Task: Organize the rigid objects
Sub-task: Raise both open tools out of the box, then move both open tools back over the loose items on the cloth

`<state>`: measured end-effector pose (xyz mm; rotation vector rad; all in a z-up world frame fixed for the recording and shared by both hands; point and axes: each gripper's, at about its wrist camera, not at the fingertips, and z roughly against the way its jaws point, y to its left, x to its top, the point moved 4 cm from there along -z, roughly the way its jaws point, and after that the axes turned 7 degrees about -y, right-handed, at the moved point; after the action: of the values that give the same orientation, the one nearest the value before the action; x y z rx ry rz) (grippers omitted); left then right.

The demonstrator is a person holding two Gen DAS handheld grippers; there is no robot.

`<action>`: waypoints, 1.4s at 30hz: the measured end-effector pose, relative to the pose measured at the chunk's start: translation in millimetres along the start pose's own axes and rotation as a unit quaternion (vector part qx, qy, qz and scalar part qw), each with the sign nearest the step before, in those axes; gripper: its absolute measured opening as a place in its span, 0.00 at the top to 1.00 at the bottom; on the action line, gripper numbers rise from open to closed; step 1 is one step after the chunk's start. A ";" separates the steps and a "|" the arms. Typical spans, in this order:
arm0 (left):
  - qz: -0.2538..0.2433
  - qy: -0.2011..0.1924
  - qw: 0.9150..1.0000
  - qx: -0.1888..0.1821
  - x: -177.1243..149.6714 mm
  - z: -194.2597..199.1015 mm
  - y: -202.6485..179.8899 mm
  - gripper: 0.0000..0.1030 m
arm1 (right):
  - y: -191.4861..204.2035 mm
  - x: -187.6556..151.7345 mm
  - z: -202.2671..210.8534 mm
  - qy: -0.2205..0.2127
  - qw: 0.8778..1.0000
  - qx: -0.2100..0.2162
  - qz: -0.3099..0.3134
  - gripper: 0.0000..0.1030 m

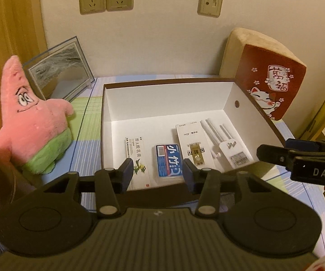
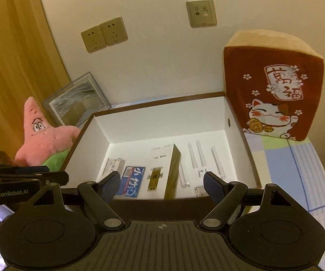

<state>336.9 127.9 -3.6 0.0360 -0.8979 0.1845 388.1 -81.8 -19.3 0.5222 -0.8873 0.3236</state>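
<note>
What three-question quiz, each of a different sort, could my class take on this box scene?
1. True or false: the plush star lies inside the box.
2. Which item lies beside the white router? A) white carton B) cushion C) frame
3. Fill in: neither the left claw nor the right claw holds ____.

Key: 1 false; 2 A; 3 anything.
</note>
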 end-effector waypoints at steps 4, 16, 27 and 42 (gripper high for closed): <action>0.000 -0.008 1.000 -0.001 -7.7 19.0 -1.4 0.57 | 4.1 -7.7 18.8 0.000 1.000 0.016 0.009 0.24; 0.003 0.004 1.000 -0.016 -52.1 59.2 -12.6 0.57 | 15.1 -44.5 59.6 0.012 0.998 0.038 0.046 0.24; 0.007 0.034 0.999 -0.021 -94.2 75.1 -18.8 0.57 | 15.9 -84.8 77.4 0.053 0.996 0.052 0.050 0.24; 0.017 0.079 0.996 -0.029 -137.7 74.0 -26.3 0.57 | 13.1 -128.4 74.5 0.109 0.990 0.062 0.061 0.25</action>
<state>200.3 74.1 -63.6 -0.0465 -0.7467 0.1903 257.2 -119.4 -79.7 0.5361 -0.6905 0.5404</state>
